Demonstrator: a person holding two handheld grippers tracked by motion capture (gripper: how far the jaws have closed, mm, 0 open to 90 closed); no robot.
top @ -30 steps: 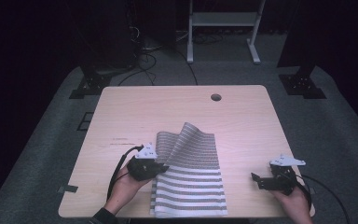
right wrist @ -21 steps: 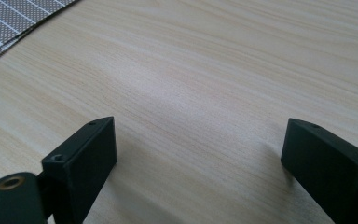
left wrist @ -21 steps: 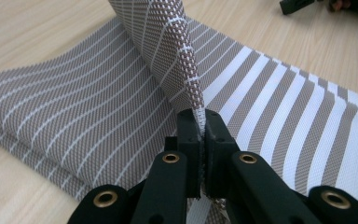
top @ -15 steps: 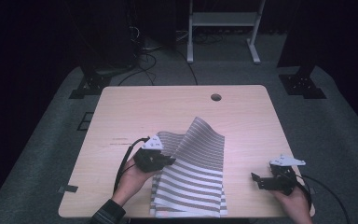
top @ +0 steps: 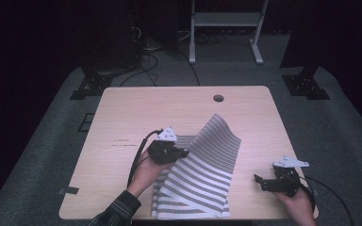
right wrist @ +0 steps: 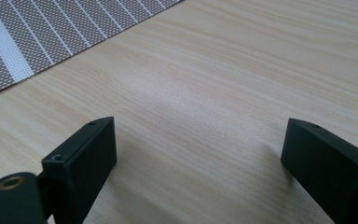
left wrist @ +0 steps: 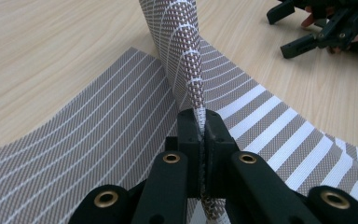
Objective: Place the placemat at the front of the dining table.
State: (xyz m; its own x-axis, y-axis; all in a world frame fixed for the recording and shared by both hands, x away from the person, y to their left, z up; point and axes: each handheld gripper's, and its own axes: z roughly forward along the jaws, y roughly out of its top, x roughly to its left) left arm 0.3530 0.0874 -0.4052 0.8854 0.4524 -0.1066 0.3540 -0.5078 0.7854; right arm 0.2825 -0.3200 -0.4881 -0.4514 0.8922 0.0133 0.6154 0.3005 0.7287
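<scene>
A brown-and-white striped woven mat (top: 202,174) lies near the table's front edge, one flap lifted and curling up toward the back right. My left gripper (top: 181,153) is shut on that flap's edge. In the left gripper view the mat (left wrist: 98,135) spreads flat below while the pinched edge rises straight up between my left gripper's (left wrist: 201,135) pressed jaws. My right gripper (top: 260,181) rests open on bare wood at the front right, apart from the mat. Its view has wide-apart jaws around my right gripper (right wrist: 198,154) midpoint, with a mat corner (right wrist: 51,28) at top left.
The light wooden table (top: 132,117) has a round cable hole (top: 218,98) near its back edge. Beyond it stand a white frame (top: 224,23) and dark stands on grey carpet. The other hand's gripper (left wrist: 326,28) appears top right in the left gripper view.
My left gripper has carried the mat's edge up and toward the back, so the flap now stands taller and further unfolded. The right gripper has stayed put.
</scene>
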